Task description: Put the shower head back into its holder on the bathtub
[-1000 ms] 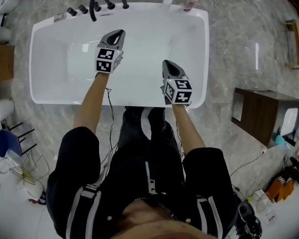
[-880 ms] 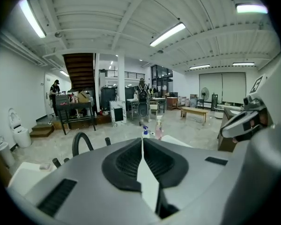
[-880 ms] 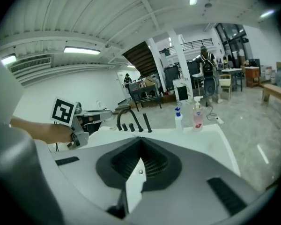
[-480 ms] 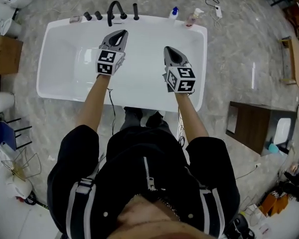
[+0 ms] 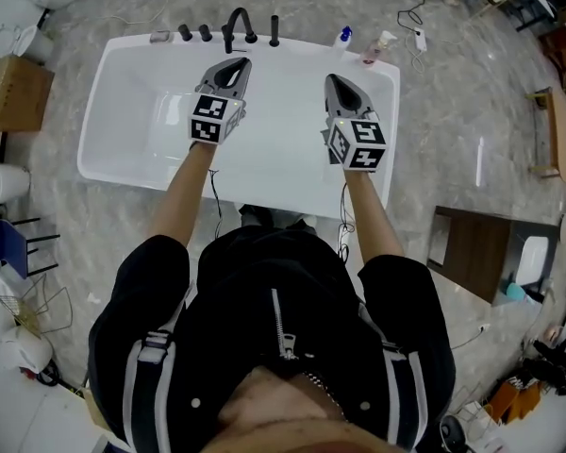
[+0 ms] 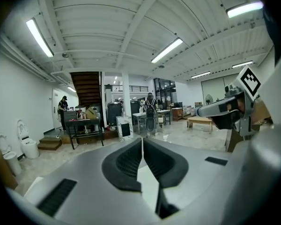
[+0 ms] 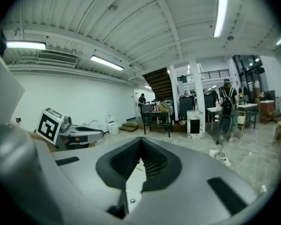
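Note:
The white bathtub (image 5: 113, 74) lies below me in the head view. Its far rim carries a black arched faucet (image 5: 236, 22), small black knobs (image 5: 194, 33) and a slim black hand shower (image 5: 274, 29) that stands upright just right of the faucet. My left gripper (image 5: 236, 64) and right gripper (image 5: 338, 81) hang side by side over the tub, both shut and empty. In the left gripper view the jaws (image 6: 141, 139) meet with nothing between them. The same holds in the right gripper view (image 7: 140, 139). Both point out across the room, not at the tub.
Two bottles (image 5: 344, 36) stand on the tub's far right corner. A cardboard box (image 5: 14, 92) sits left of the tub, and a brown cabinet (image 5: 476, 248) stands to its right. The gripper views show a workshop hall with a staircase (image 6: 86, 88), tables and people.
Both grippers have risen and now sit nearer the tub's far rim in the head view. They stay shut and empty.

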`<state>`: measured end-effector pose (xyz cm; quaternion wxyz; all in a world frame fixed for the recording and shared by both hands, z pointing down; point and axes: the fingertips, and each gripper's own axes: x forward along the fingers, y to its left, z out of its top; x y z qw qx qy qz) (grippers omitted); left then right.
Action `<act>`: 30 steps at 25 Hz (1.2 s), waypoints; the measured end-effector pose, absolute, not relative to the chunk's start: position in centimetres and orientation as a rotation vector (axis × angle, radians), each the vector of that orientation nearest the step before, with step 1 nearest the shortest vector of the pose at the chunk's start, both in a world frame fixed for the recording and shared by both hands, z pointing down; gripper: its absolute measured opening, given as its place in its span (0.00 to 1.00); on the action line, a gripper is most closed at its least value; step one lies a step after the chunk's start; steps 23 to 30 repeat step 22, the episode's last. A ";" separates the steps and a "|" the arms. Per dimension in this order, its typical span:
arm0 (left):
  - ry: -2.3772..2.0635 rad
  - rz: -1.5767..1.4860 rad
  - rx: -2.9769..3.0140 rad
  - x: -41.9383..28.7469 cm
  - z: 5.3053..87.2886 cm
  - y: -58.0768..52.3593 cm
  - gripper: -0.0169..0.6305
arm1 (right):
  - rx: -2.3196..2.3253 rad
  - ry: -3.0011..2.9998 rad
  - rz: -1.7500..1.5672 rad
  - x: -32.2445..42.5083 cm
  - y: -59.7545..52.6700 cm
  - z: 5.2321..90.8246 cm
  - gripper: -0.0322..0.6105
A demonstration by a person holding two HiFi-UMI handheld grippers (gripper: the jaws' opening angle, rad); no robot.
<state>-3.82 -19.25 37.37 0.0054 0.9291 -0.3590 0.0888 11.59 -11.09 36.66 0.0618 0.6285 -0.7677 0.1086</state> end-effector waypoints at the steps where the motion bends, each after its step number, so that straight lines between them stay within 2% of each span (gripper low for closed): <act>1: -1.127 0.269 2.907 -4.1 37.2 -19.2 0.08 | 1.900 -2.321 0.319 11.5 -11.2 36.4 0.06; 16: -1.165 0.224 2.856 -8.0 37.3 -20.5 0.08 | 1.846 -2.327 0.292 7.6 -13.4 37.2 0.06; 30: -1.171 0.210 2.842 -8.9 37.6 -21.0 0.08 | 1.836 -2.331 0.289 6.7 -13.8 37.5 0.06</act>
